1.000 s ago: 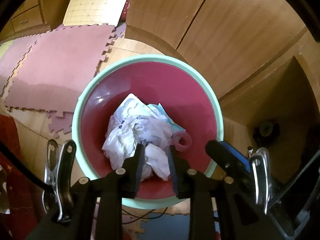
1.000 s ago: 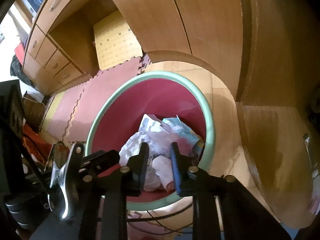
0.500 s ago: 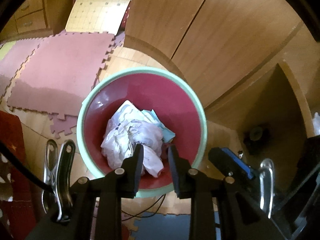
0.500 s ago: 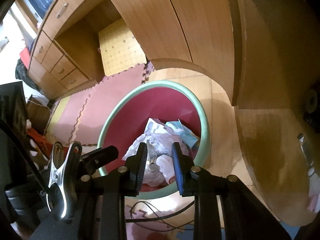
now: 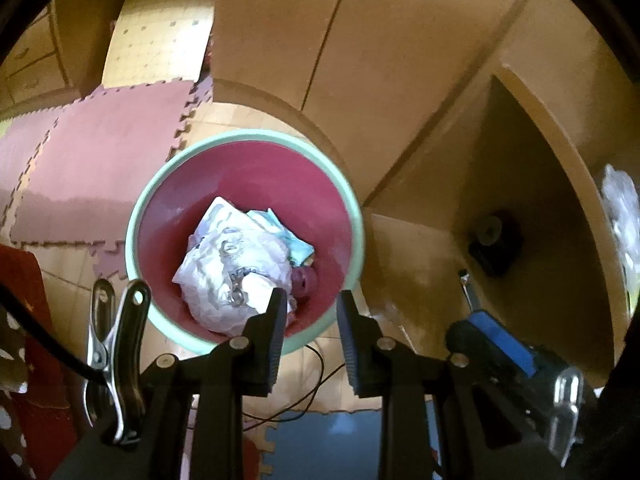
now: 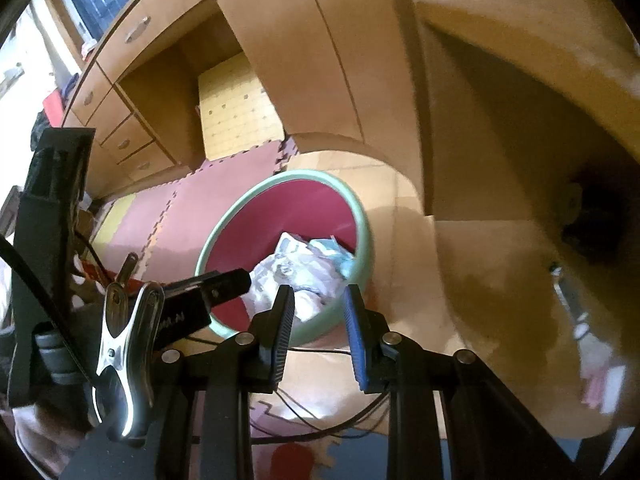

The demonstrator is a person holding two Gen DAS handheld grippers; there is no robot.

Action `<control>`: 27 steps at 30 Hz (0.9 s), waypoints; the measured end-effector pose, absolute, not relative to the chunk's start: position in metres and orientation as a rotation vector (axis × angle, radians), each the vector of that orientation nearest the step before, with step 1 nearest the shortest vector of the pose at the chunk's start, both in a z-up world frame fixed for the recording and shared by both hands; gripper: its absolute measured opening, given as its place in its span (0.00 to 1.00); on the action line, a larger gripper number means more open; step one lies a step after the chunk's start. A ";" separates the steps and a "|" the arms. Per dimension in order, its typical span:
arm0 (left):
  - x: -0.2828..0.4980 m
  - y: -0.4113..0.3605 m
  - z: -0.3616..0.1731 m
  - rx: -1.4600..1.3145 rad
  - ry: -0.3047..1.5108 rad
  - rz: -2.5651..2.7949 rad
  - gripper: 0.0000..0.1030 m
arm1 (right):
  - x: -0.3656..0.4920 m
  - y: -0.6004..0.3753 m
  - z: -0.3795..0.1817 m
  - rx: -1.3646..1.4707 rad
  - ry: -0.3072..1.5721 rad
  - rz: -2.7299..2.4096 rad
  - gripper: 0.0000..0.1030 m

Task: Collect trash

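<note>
Crumpled white paper trash [image 5: 236, 276] is lying heaped in the bottom of a round bin [image 5: 138, 216] with a maroon inside and a pale green rim, a scrap of light blue wrapper [image 5: 294, 240] and a small pink ring [image 5: 306, 280] showing beside it. The bin is standing on the wooden floor [image 5: 404, 268] next to pink foam mats [image 5: 104, 152]. Both the left gripper [image 5: 310, 326] and the right gripper [image 6: 318, 320] are hovering above it, fingers slightly apart, gripping nothing.

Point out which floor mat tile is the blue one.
The blue tile lies at the near edge below the left gripper, on the near side of the bin; the tiles beyond the bin are pink.
</note>
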State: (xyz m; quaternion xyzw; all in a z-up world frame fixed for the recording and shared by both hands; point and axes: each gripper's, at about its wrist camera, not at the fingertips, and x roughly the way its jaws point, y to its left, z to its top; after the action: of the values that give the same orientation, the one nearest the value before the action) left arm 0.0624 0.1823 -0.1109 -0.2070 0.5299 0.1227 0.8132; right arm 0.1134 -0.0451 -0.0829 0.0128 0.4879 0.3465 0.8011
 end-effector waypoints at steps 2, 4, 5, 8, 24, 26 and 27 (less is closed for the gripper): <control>0.062 0.174 -0.107 -0.437 1.130 0.250 0.25 | 0.107 -0.057 -0.074 0.008 1.022 0.725 0.26; 0.063 0.165 -0.102 -0.430 1.126 0.234 0.25 | 0.099 -0.070 -0.068 -0.003 0.995 0.699 0.26; 0.063 0.160 -0.100 -0.423 1.123 0.223 0.25 | 0.095 -0.076 -0.066 0.000 0.986 0.686 0.26; 0.061 0.144 -0.096 -0.399 1.123 0.188 0.25 | 0.081 -0.096 -0.065 0.032 0.984 0.650 0.26; 0.021 0.079 -0.109 -0.427 1.225 0.063 0.26 | 0.023 -0.210 -0.087 0.116 1.034 0.361 0.27; 0.016 0.071 -0.112 -0.441 1.244 0.062 0.27 | 0.020 -0.222 -0.084 0.124 1.025 0.329 0.27; 0.016 0.068 -0.113 -0.444 1.252 0.057 0.27 | 0.019 -0.225 -0.083 0.125 1.018 0.320 0.28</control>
State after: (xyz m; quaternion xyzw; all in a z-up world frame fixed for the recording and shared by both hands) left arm 0.0160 0.0677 -0.1133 -0.2058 0.5811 0.0266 0.7869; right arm 0.0190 -0.2251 -0.0827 0.0595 0.4848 0.1524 0.8592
